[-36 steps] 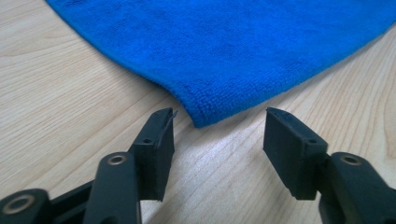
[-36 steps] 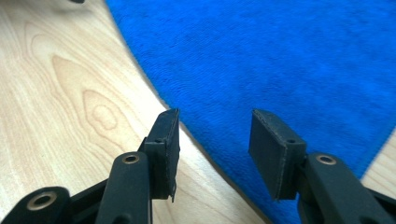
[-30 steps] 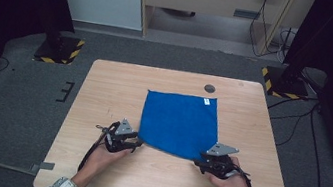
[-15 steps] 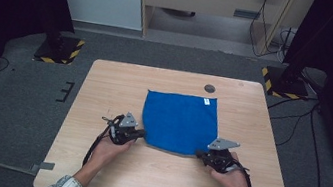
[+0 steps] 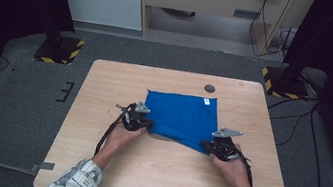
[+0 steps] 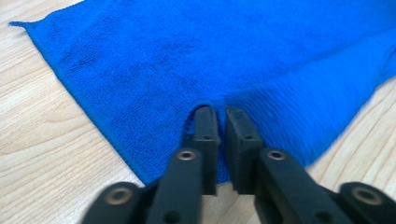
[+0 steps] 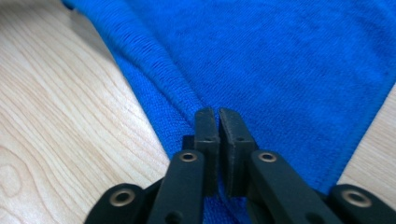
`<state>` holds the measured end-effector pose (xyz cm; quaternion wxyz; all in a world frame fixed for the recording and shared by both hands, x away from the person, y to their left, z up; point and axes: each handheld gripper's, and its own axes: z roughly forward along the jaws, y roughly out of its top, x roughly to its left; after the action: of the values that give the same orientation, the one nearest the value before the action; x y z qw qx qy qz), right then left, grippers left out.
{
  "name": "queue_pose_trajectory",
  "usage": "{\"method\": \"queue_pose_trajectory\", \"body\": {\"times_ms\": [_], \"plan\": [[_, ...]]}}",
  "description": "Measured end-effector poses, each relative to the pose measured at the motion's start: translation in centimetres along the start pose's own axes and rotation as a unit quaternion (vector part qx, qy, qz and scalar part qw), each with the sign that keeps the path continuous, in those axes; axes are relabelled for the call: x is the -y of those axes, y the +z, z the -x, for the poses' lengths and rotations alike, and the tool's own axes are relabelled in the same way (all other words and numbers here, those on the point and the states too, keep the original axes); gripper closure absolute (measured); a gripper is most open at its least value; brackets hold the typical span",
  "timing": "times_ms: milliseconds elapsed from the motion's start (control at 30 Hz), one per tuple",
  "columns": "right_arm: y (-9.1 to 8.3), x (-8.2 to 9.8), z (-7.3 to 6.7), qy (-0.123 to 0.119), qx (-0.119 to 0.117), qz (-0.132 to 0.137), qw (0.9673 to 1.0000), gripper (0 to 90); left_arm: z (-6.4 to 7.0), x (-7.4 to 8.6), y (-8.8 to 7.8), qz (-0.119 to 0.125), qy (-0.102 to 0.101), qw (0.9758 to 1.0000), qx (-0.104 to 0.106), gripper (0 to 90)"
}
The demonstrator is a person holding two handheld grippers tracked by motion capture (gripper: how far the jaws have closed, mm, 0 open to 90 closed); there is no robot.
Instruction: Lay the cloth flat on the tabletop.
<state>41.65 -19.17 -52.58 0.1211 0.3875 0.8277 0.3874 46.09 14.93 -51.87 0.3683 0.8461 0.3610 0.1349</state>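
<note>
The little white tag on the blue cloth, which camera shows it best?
The high view: the small white tag sits at the far right corner of the square blue microfibre cloth. The two gripper views show blue weave close up instead.

Black tongs (image 5: pixel 149 124) with brass-coloured screws, grey three-cornered plates, black cables; patterned checked sleeves (image 5: pixel 77 180).

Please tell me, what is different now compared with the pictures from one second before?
Both grippers moved forward and closed on the near corners of the blue cloth: left gripper, right gripper. The near edge has been carried toward the far side. The far edge and the table stayed the same.
</note>
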Motion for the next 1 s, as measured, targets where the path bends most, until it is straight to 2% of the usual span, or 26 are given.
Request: {"method": "queue_pose_trajectory", "body": {"times_ms": [100, 133, 167, 267, 333, 467, 600, 733, 833, 933, 1000], "plan": [[0.0, 0.1, 0.0, -0.002, 0.004, 0.002, 1.0000, 80.2, -0.1, 0.3, -0.8, 0.022, -0.009, 0.9996, -0.014, 67.0], [0.0, 0.1, 0.0, -0.002, 0.004, 0.002, 1.0000, 80.2, -0.1, 0.3, -0.8, 0.022, -0.009, 0.9996, -0.014, 64.1], [0.0, 0.2, -0.1, 0.001, 0.008, -0.001, 1.0000, 76.6, -0.2, 0.6, -1.6, 0.037, -0.015, 0.9989, -0.022, 62.3], [0.0, 0.2, -0.1, 0.003, 0.009, 0.002, 1.0000, 72.6, -0.1, 0.9, -2.7, 0.053, -0.013, 0.9983, -0.021, 61.0], [0.0, 0.2, -0.1, 0.003, 0.009, 0.005, 0.9999, 71.0, 0.0, 0.9, -3.0, 0.059, -0.010, 0.9980, -0.018, 60.1], [0.0, 0.1, 0.0, 0.009, 0.019, 0.010, 0.9997, 63.9, 0.6, 0.6, -3.1, 0.081, 0.001, 0.9966, -0.018, 52.6], [-0.5, 0.0, 0.0, 0.015, 0.025, 0.021, 0.9993, 58.0, 1.3, 0.2, -2.2, 0.080, 0.011, 0.9966, -0.016, 45.8], [-1.4, 0.1, 0.1, 0.020, 0.038, 0.034, 0.9985, 49.9, 2.1, -0.2, -0.5, 0.061, 0.029, 0.9976, -0.019, 41.1], [-2.2, 0.3, 0.2, 0.027, 0.049, 0.038, 0.9977, 46.1, 2.4, -0.3, 0.8, 0.038, 0.047, 0.9977, -0.032, 41.1], [-3.1, 0.8, 0.5, 0.031, 0.052, 0.041, 0.9973, 46.4, 2.4, -0.4, 1.5, 0.031, 0.042, 0.9979, -0.037, 41.5], [-3.5, 1.0, 0.6, 0.033, 0.052, 0.043, 0.9972, 46.8, 2.5, -0.6, 1.7, 0.029, 0.044, 0.9980, -0.035, 46.0]]}}
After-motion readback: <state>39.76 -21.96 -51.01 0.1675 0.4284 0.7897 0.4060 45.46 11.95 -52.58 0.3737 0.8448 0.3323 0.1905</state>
